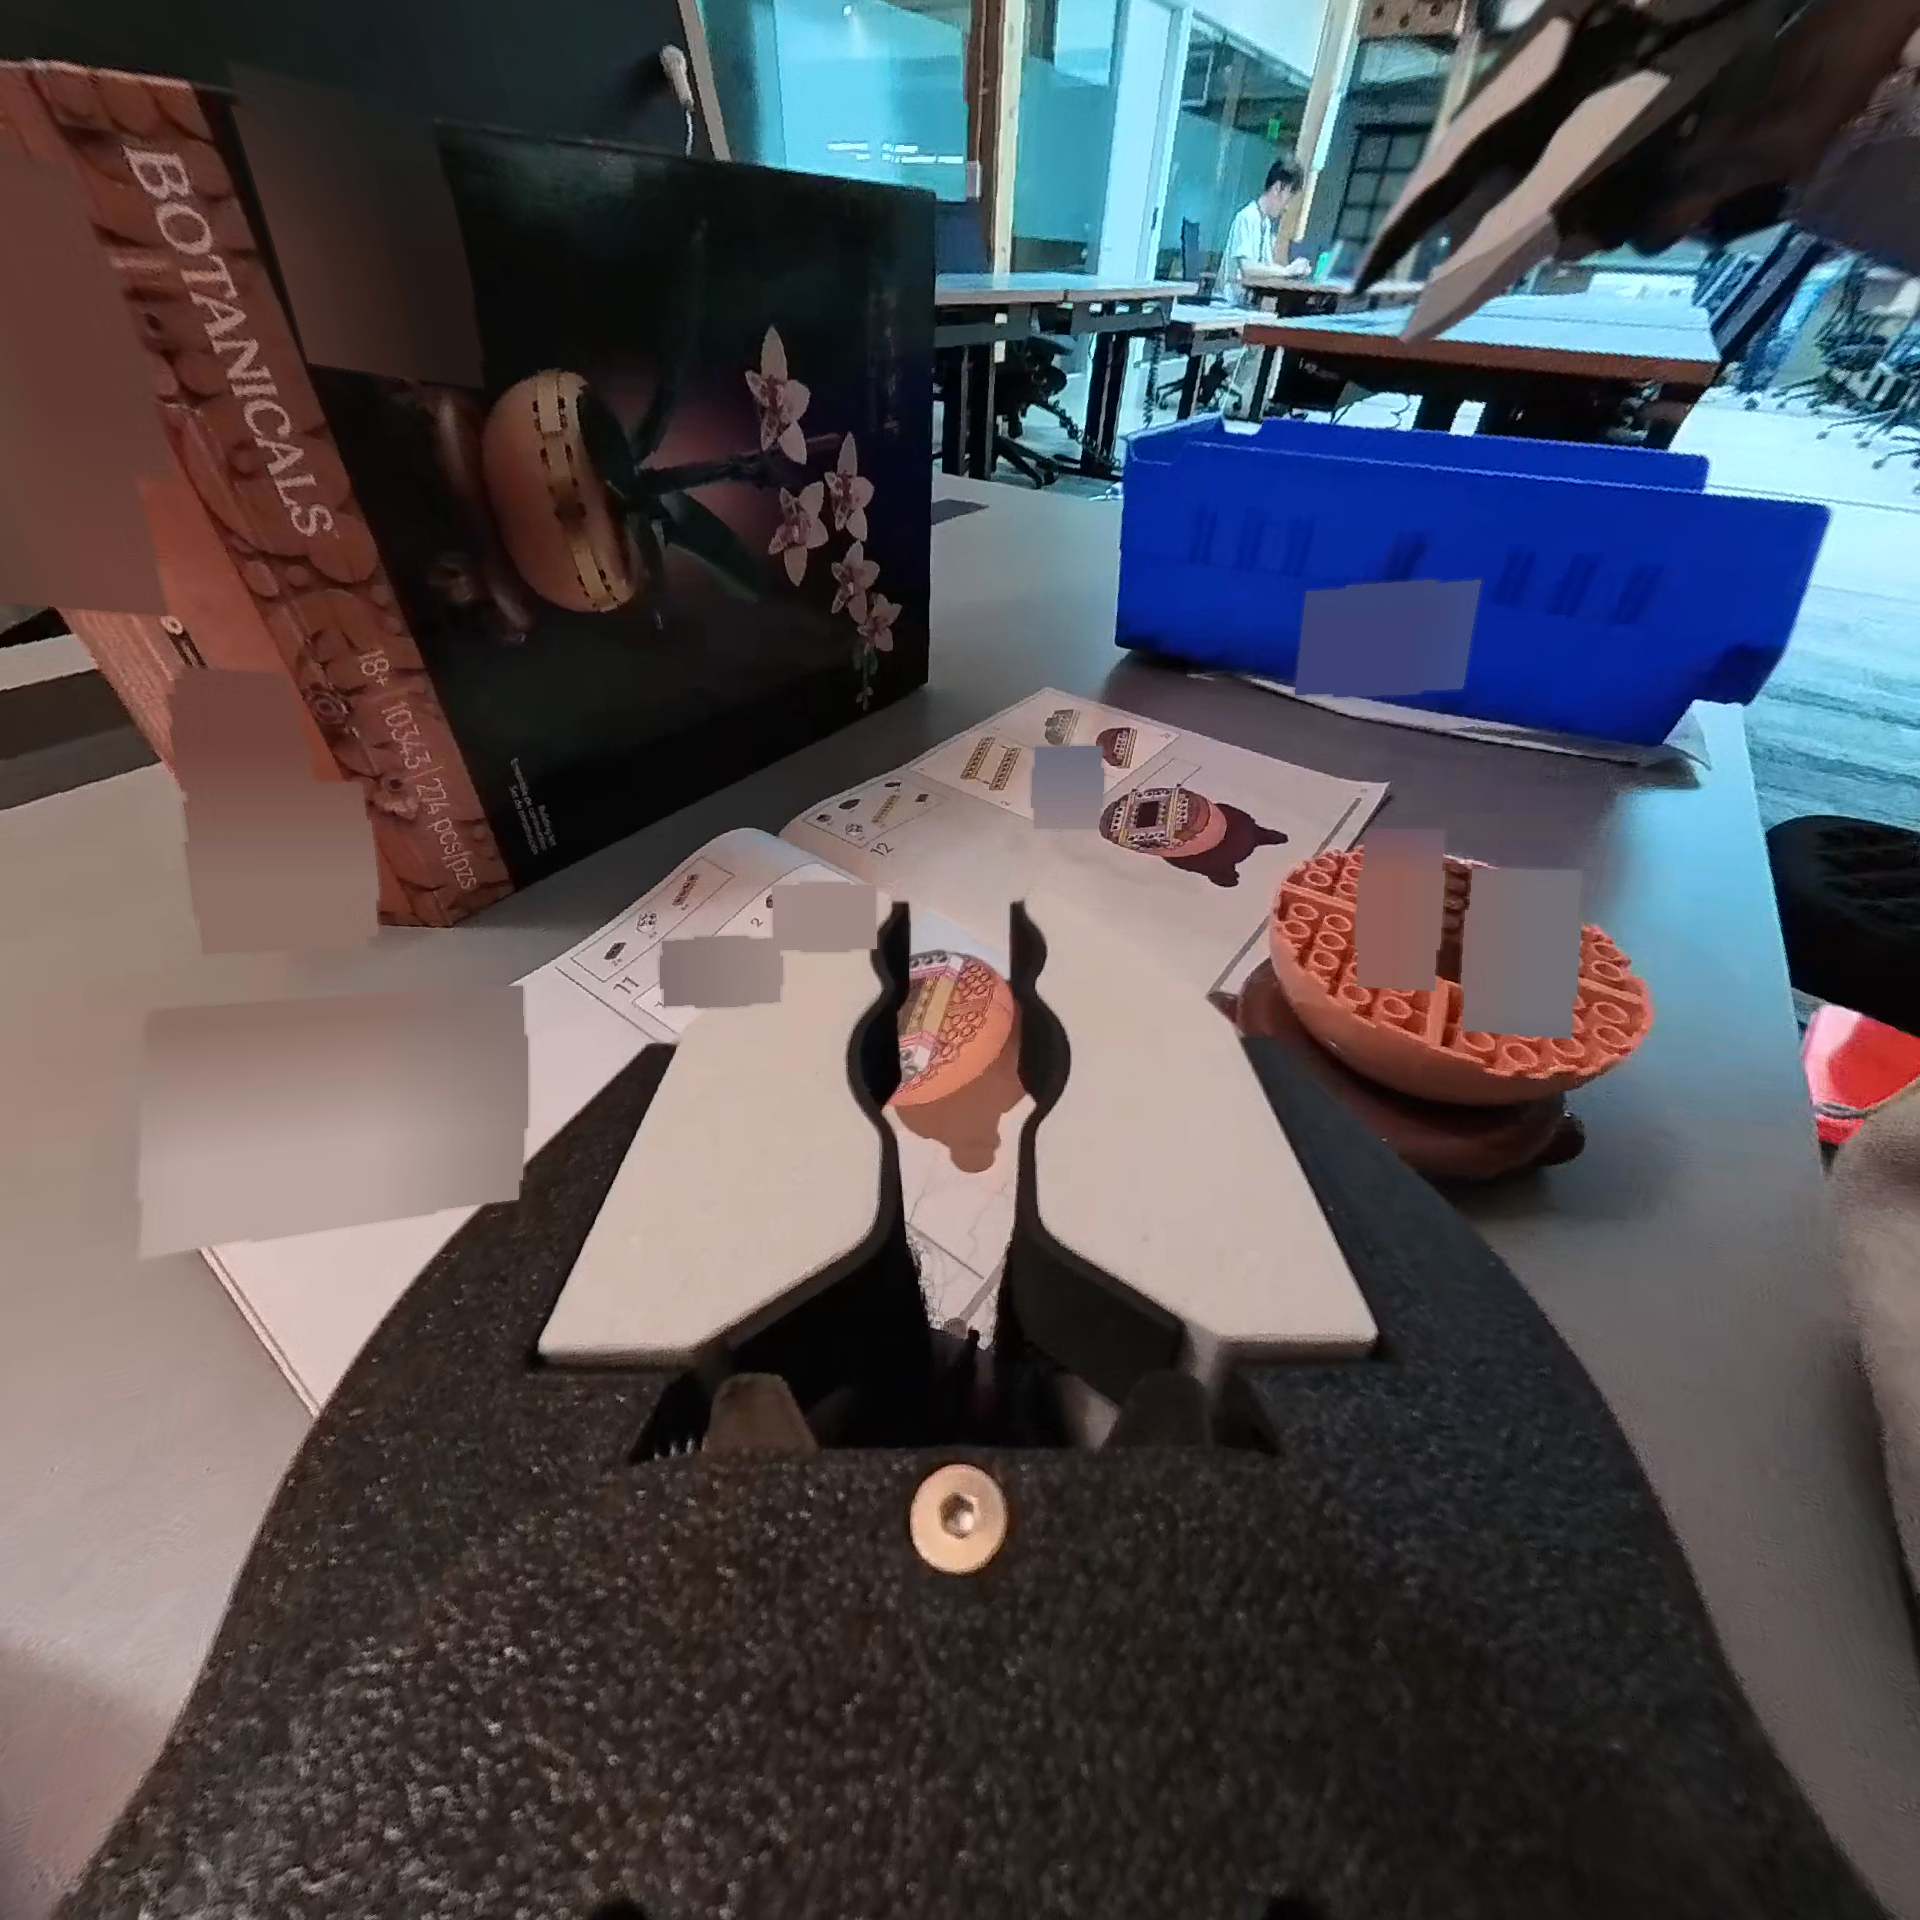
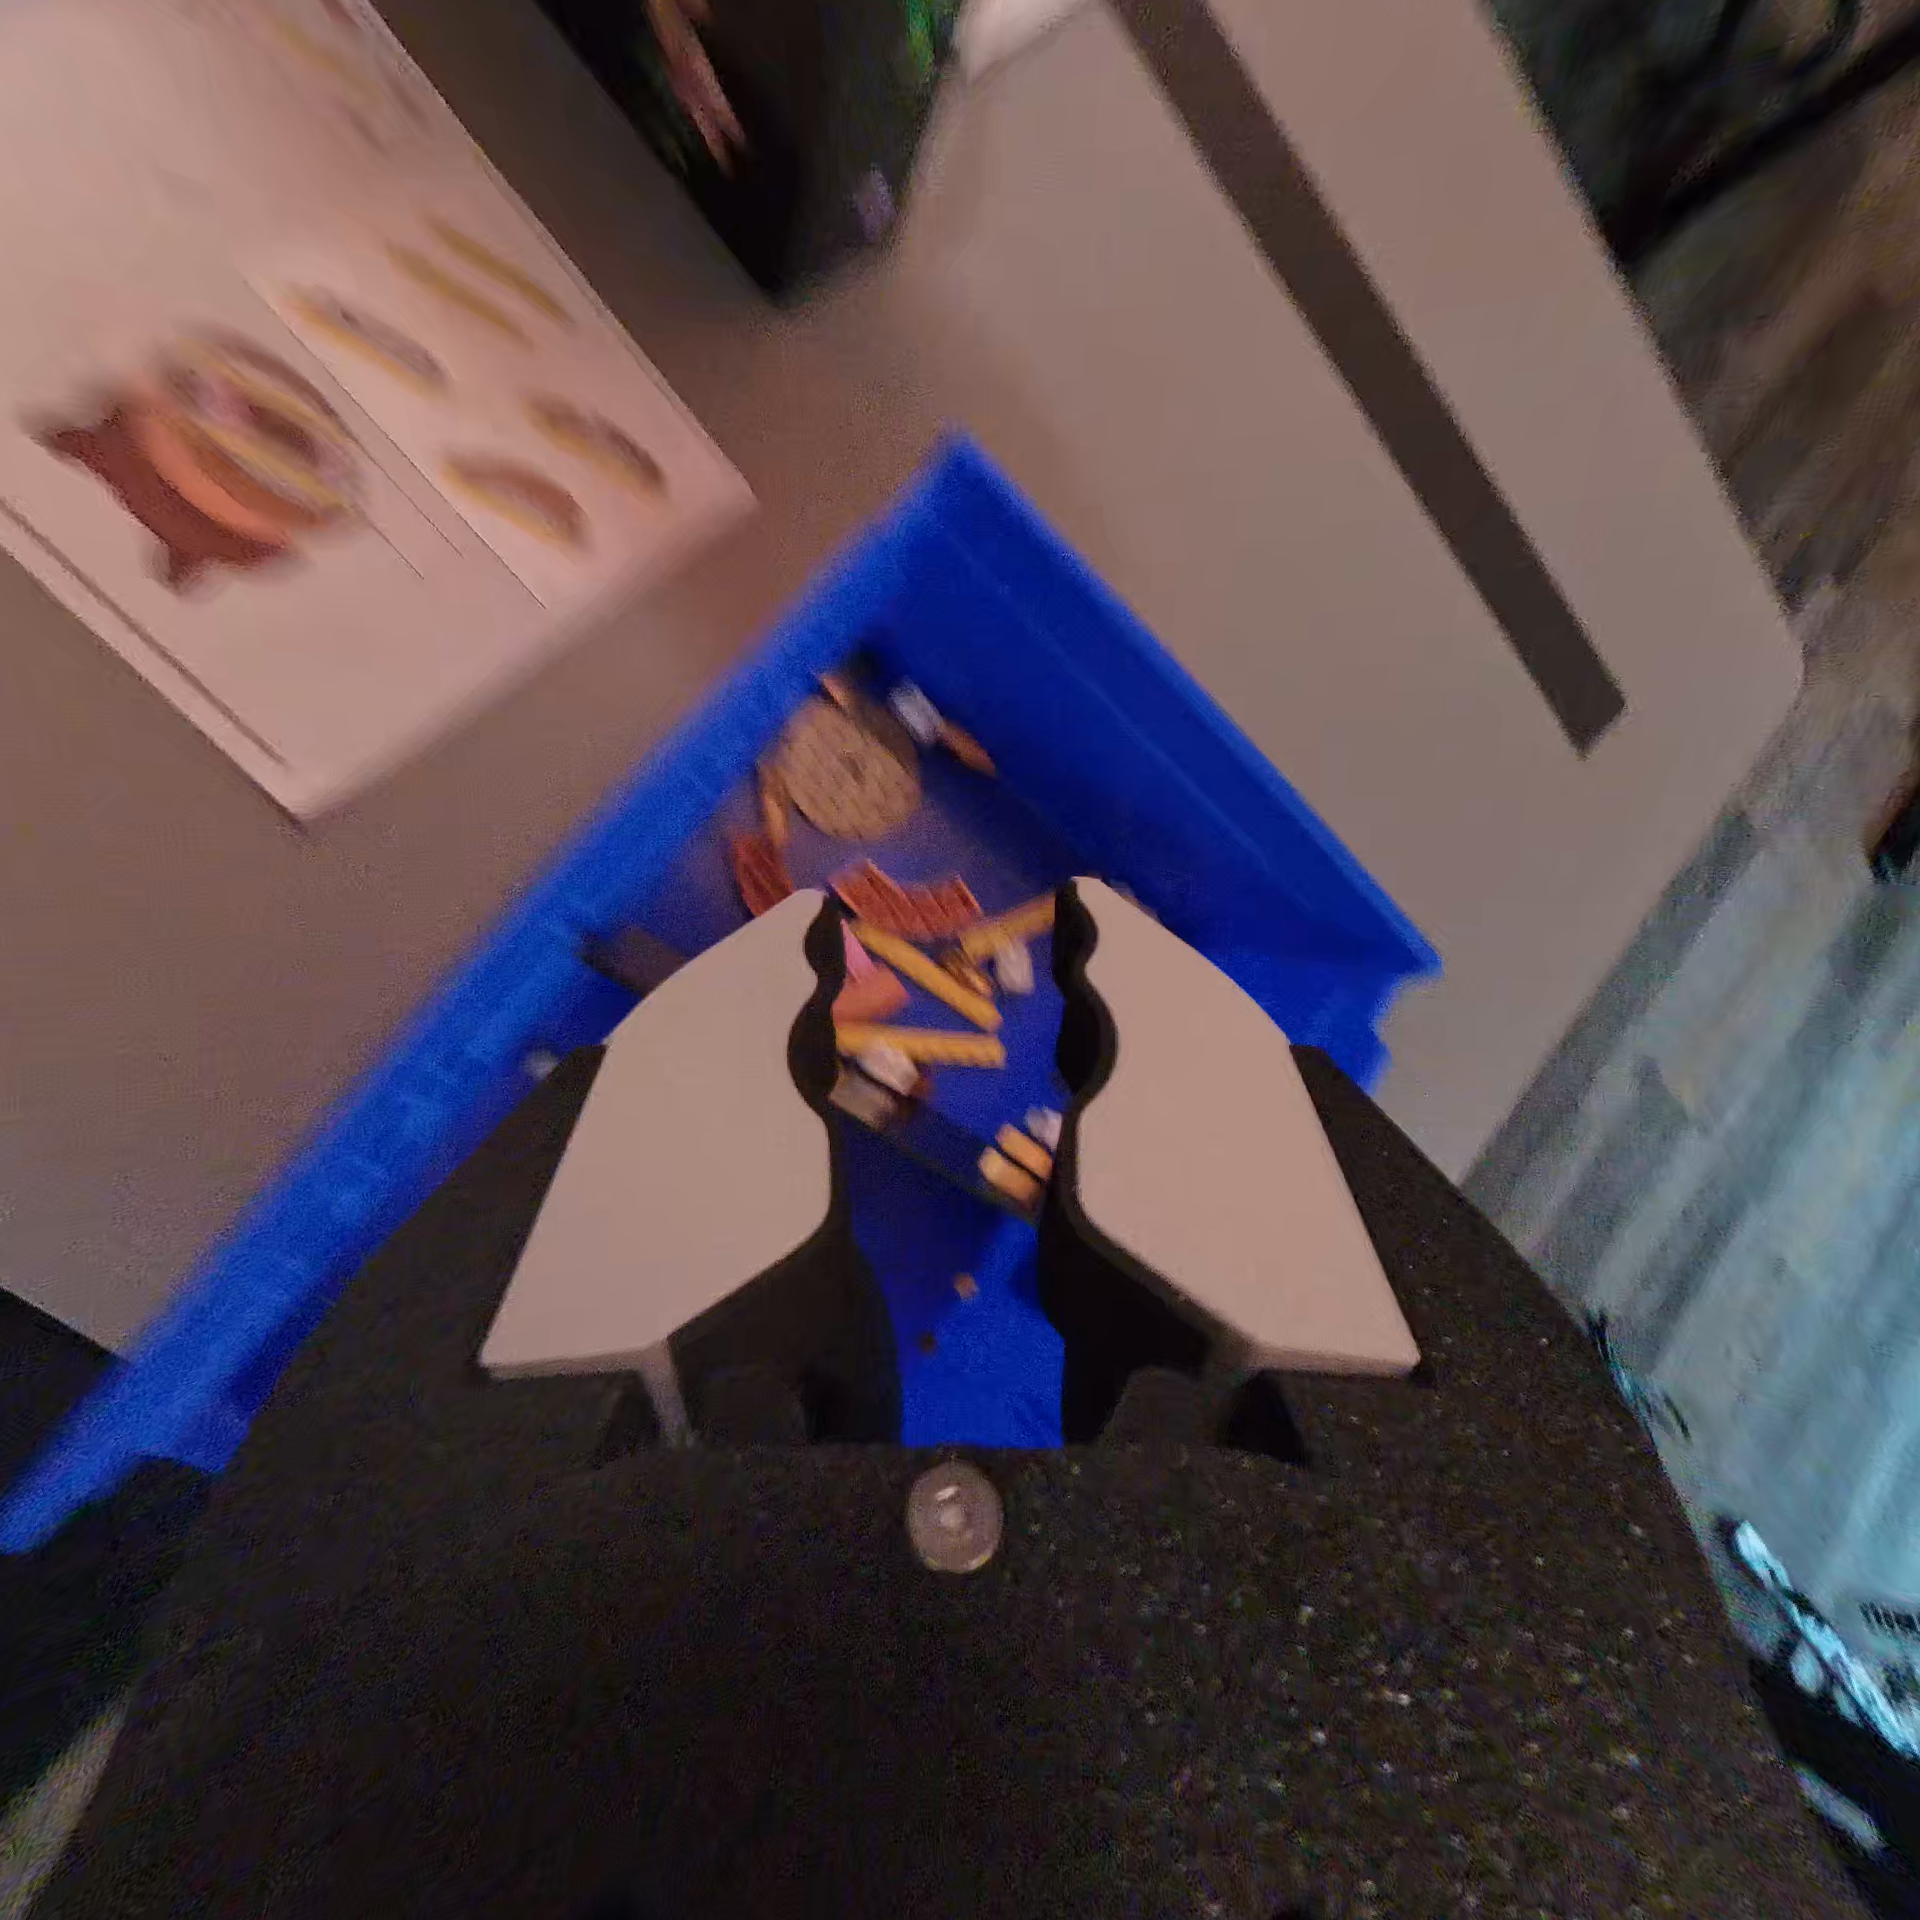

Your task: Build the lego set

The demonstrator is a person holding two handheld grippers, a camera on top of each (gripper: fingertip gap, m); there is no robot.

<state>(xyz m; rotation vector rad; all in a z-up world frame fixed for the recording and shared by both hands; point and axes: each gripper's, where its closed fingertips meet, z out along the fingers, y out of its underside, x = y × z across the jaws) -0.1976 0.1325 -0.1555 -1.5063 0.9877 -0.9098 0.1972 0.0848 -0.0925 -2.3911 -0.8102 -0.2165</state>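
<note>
Left gripper (image 1: 958, 925), pale flat fingers with scalloped black inner edges in a grainy black housing, jaws narrowly apart and empty, hangs over the open paper instruction booklet (image 1: 1049, 831) on the smooth grey table (image 1: 125, 1455). Just right of the booklet sits the part-built lego pot (image 1: 1455, 1008), a studded salmon half-dome on a dark brown rounded base; behind the booklet the glossy set box (image 1: 582, 499) stands upright. Right gripper (image 2: 940, 904), jaws moderately wide and empty, is above the ribbed blue plastic bin (image 2: 1143, 727) beyond the booklet, over blurred loose bricks (image 2: 914, 977): yellow bars, red plates, one tan round disc.
</note>
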